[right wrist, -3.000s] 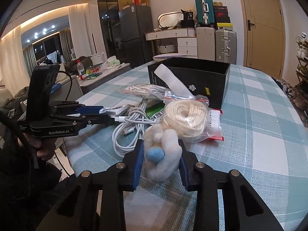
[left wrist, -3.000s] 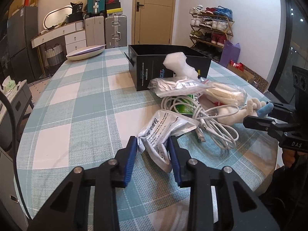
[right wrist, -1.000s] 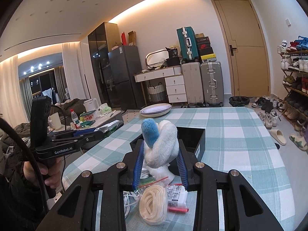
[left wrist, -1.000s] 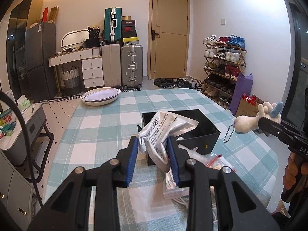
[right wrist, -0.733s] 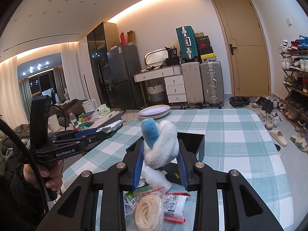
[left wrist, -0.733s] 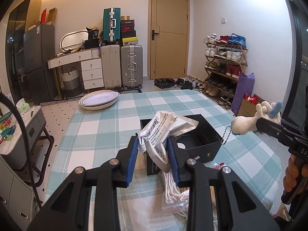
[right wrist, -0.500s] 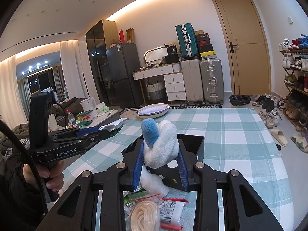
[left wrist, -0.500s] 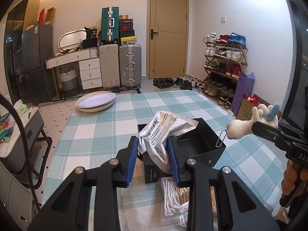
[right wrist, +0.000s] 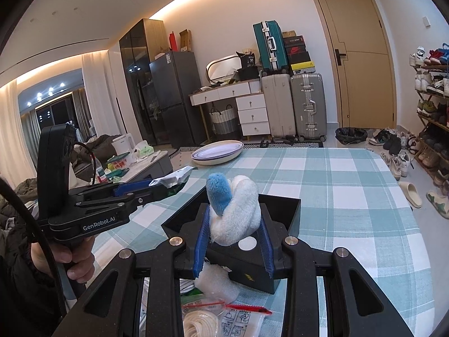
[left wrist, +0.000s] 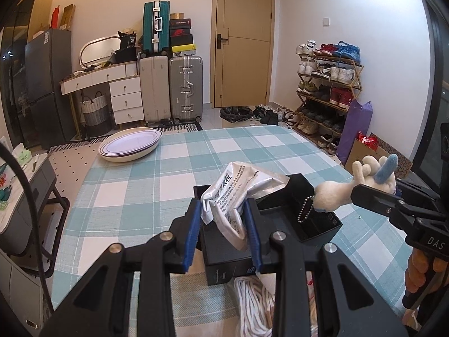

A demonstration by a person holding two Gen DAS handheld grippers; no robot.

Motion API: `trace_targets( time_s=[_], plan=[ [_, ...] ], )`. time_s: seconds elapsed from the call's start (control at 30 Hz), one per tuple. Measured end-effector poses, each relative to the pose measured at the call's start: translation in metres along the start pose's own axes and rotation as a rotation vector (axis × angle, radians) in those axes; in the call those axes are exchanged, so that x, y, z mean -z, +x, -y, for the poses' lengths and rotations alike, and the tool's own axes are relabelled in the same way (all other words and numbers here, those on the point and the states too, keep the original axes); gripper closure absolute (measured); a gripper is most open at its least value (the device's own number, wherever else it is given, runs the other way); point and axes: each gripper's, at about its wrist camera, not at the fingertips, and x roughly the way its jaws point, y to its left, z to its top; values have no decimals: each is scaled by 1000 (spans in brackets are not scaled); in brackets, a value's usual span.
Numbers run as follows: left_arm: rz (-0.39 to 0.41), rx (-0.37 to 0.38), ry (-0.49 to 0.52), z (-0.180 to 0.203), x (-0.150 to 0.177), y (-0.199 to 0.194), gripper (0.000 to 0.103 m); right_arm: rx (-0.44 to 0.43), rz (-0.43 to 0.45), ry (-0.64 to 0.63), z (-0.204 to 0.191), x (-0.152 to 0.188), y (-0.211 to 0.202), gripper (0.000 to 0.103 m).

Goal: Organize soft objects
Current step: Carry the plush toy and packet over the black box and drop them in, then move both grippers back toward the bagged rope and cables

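My left gripper (left wrist: 223, 234) is shut on a silver foil packet (left wrist: 238, 193) and holds it in the air over the near left corner of an open black box (left wrist: 314, 221). My right gripper (right wrist: 234, 243) is shut on a white plush toy with a blue ear (right wrist: 234, 210) and holds it above the same box (right wrist: 280, 210). In the left wrist view the toy (left wrist: 362, 179) hangs over the box's right side, its bead chain dangling into it. In the right wrist view the left gripper (right wrist: 157, 188) with its packet is at the left.
The box stands on a round table with a teal checked cloth (left wrist: 157, 196). Near the front edge lie a bagged coil of white cord (right wrist: 202, 323), white cable (left wrist: 252, 300) and a white foam piece (right wrist: 216, 280). A stack of oval plates (left wrist: 130, 144) sits at the far left.
Both grippers lifted their items off the table, then moved forward and lower until they came over the black box. The toy has dropped closer to the box opening.
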Motion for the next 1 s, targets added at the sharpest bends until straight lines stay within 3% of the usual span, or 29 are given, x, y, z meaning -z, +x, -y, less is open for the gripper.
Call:
trace_targets(
  time_s=[0.83, 0.93, 1.0],
  plan=[
    [-102, 18, 49, 18, 2, 55, 72, 64, -111, -22, 17, 5, 73, 70],
    [-99, 45, 35, 17, 2, 53, 67, 67, -104, -32, 16, 5, 71, 65],
    [-94, 58, 24, 15, 2, 48, 56, 72, -98, -35, 17, 5, 66, 58]
  ],
)
